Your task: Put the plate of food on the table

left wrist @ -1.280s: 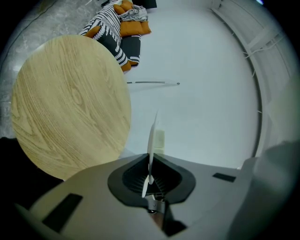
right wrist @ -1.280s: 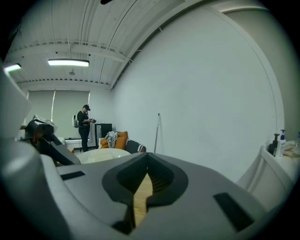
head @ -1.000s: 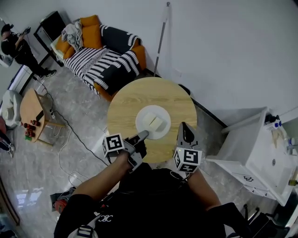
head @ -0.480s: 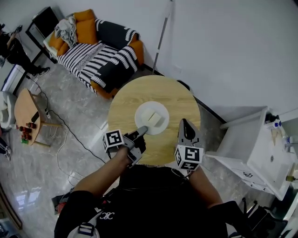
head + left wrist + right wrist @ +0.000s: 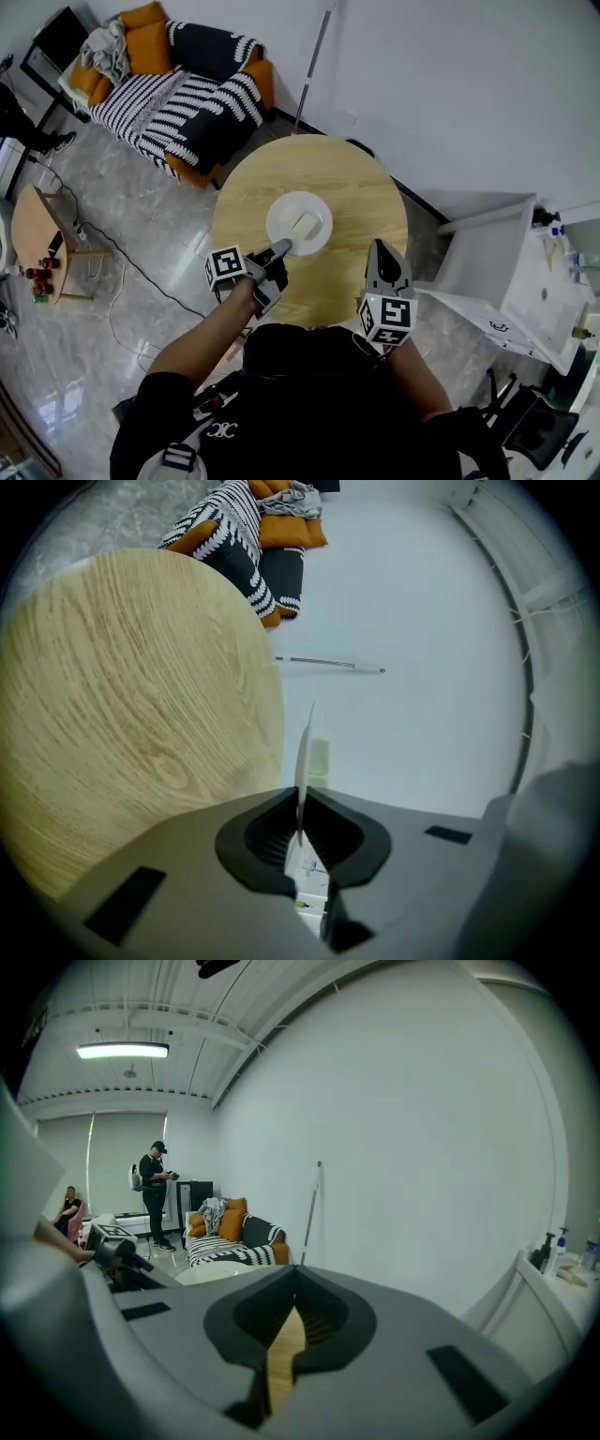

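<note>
A white plate (image 5: pixel 299 223) with pale slices of food (image 5: pixel 305 224) is over the middle of the round wooden table (image 5: pixel 356 202). My left gripper (image 5: pixel 278 249) is shut on the plate's near rim. In the left gripper view the plate (image 5: pixel 304 752) shows edge-on as a thin white line pinched between the jaws of the left gripper (image 5: pixel 300 829), with the table (image 5: pixel 131 733) beside it. Whether the plate rests on the wood I cannot tell. My right gripper (image 5: pixel 381 247) hovers over the table's near right edge, jaws shut and empty, and in its own view the right gripper (image 5: pixel 284 1340) shows only a sliver of wood.
A striped orange-and-black sofa (image 5: pixel 187 84) stands beyond the table, and a pole (image 5: pixel 314 66) leans on the wall. A white cabinet (image 5: pixel 525 281) is at the right, a small side table (image 5: pixel 33 234) at the left. A person (image 5: pixel 155 1194) stands far off.
My left gripper has carried the plate farther in over the table and lower. The right gripper has shifted a little towards the table's right edge.
</note>
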The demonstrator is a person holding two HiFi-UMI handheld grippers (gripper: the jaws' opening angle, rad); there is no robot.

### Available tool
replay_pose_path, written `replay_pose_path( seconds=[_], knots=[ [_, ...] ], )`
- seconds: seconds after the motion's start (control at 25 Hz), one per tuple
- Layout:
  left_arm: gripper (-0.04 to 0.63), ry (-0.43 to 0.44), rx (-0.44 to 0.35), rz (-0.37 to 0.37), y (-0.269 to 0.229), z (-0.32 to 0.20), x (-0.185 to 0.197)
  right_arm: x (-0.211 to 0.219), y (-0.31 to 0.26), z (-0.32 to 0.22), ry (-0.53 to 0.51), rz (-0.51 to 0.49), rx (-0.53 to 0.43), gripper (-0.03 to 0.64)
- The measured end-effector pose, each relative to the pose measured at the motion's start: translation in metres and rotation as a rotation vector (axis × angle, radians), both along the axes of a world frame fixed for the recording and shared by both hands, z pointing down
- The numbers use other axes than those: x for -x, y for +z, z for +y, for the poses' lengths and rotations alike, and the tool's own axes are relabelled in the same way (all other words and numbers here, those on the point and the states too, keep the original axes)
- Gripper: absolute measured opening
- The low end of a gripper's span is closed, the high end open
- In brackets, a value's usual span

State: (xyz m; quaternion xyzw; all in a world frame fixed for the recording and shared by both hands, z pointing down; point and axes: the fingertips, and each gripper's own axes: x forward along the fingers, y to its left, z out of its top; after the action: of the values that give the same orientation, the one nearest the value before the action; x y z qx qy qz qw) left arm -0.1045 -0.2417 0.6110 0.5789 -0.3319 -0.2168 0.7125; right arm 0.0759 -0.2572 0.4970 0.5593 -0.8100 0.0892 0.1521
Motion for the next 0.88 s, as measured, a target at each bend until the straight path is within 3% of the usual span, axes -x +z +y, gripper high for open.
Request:
replay_pose_path(
  seconds=[0.4,0.88],
  knots=[
    [0.021,0.093,0.017,-0.019,0.063,-0.004,0.001,-0.004,0.0,0.005,0.024,0.099,0.019,0.008],
    [0.021,0.127,0.031,-0.036,0.088,-0.005,0.0,-0.012,0.001,0.013,0.049,0.118,0.03,0.008]
  ],
)
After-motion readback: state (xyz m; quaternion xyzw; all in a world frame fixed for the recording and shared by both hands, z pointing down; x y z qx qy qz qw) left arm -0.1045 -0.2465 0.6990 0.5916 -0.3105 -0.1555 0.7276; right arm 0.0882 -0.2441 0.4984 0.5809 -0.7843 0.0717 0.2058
